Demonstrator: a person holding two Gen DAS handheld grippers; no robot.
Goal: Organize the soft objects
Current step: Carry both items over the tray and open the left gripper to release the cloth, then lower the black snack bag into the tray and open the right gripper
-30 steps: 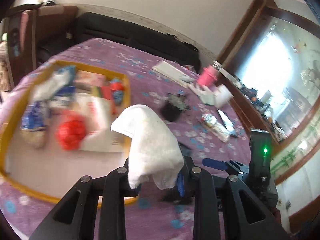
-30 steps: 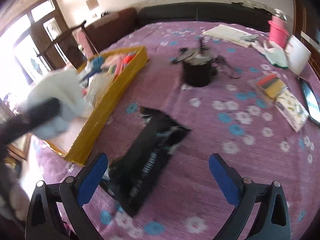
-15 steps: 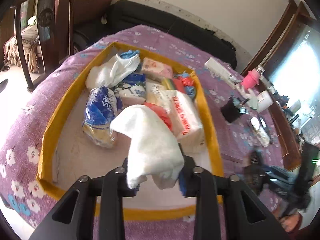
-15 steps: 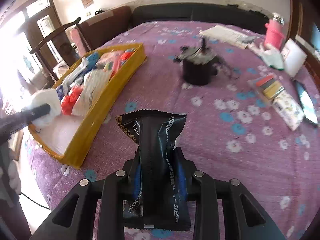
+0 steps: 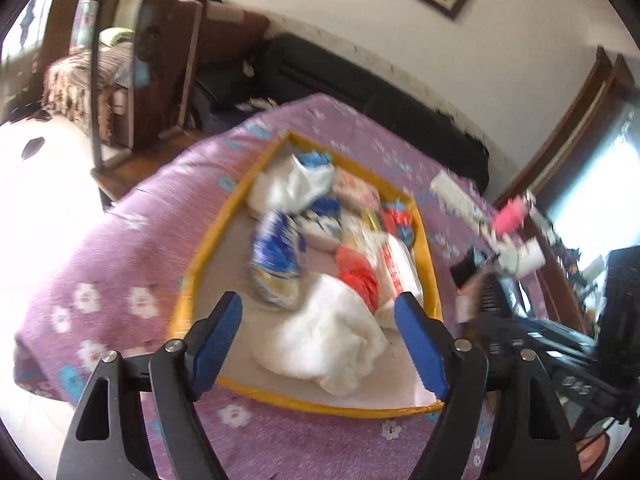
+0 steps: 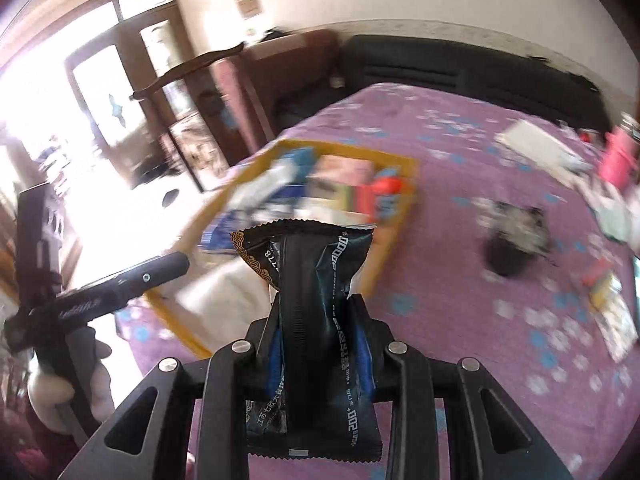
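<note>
A yellow-rimmed tray (image 5: 208, 256) on the purple flowered cloth holds several soft packs, among them a blue-and-white pack (image 5: 276, 256) and a red bag (image 5: 356, 280). A white cloth (image 5: 328, 320) lies in the tray's near end. My left gripper (image 5: 318, 340) hovers over it with its jaws opening, and neither blue pad touches the cloth. My right gripper (image 6: 319, 350) is shut on a black snack packet (image 6: 316, 280), held upright in the air near the tray (image 6: 396, 240). The left gripper (image 6: 120, 284) shows at the left of the right wrist view, in a gloved hand (image 6: 92, 392).
On the cloth right of the tray stand a black pot (image 6: 512, 248), a pink cup (image 6: 618, 160), white papers (image 6: 536, 148) and coloured packs (image 6: 612, 308). A wooden chair (image 5: 140, 60) and a black sofa (image 5: 360, 92) stand beyond the table's far edge.
My left gripper opened and the white cloth dropped from it into the tray. My right gripper shut on the black packet, lifted it off the cloth and carried it toward the tray.
</note>
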